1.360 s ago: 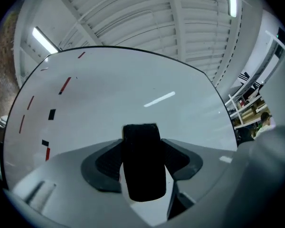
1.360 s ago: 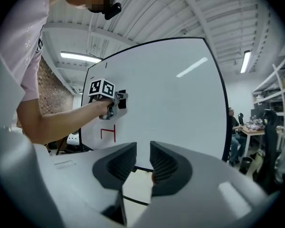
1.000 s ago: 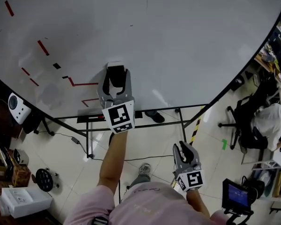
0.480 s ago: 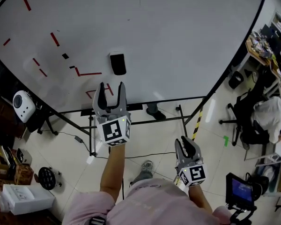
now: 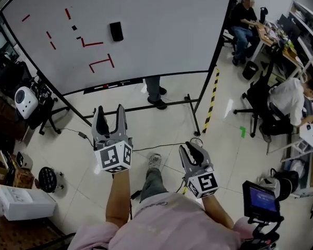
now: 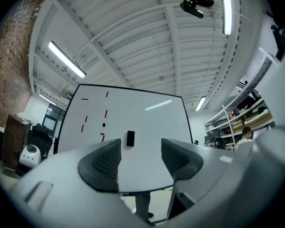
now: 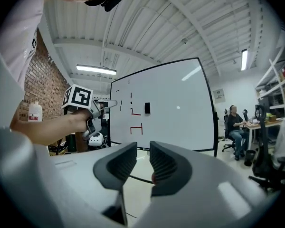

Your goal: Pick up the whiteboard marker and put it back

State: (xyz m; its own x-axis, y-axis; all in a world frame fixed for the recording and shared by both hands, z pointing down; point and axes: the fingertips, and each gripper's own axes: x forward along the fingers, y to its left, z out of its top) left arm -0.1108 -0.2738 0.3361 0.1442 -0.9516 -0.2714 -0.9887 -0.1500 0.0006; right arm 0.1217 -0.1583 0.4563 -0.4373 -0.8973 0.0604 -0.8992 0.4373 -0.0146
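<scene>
Frankly, no whiteboard marker can be made out in any view. My guess is that it lies on the dark ledge (image 5: pixel 115 83) under the whiteboard (image 5: pixel 161 35), far from both grippers, below a black block (image 5: pixel 116 30) stuck to the board. The left gripper (image 5: pixel 109 111) stands about half open and empty. The right gripper (image 5: pixel 192 147) shows only a narrow slit, gripping nothing I can see apart from a red speck (image 7: pixel 154 177) deep in the gap. On the reach in, a careless jaw could roll a thin marker off the ledge or knock the block loose. The right jaws look too narrow to take it unopened. A cable (image 5: pixel 146 149) on the near floor could snag a step.
</scene>
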